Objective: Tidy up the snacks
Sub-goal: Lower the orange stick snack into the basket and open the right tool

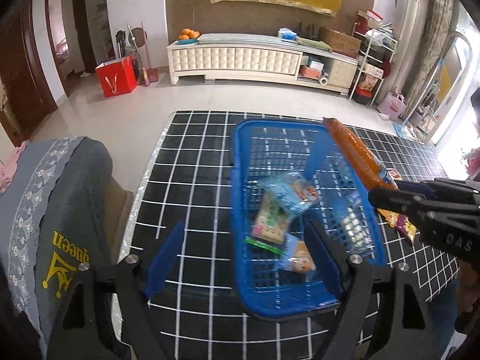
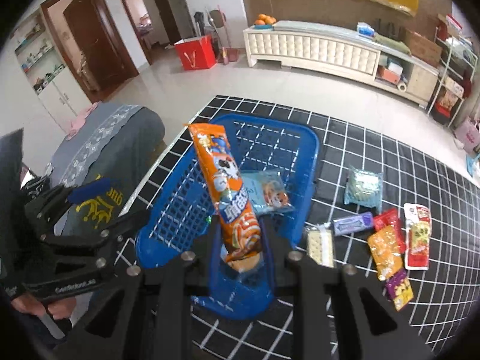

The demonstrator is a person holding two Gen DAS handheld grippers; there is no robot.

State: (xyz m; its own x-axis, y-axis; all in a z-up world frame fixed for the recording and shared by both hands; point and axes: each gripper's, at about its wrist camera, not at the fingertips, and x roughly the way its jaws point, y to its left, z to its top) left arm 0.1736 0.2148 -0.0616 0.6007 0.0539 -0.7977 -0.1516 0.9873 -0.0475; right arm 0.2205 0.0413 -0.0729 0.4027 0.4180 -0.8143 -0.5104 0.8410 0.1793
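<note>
Orange snack packet over the blue basket

My right gripper [image 2: 240,234] jaws clamp the long orange snack packet [image 2: 223,186] above the blue basket [image 2: 180,204]; my left gripper [image 1: 246,258] jaws stand wide, holding nothing.

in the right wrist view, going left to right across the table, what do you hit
Left gripper → blue basket → orange snack pack held in the right gripper → white cracker pack → purple gum pack → orange packet → red and white packet.
</note>
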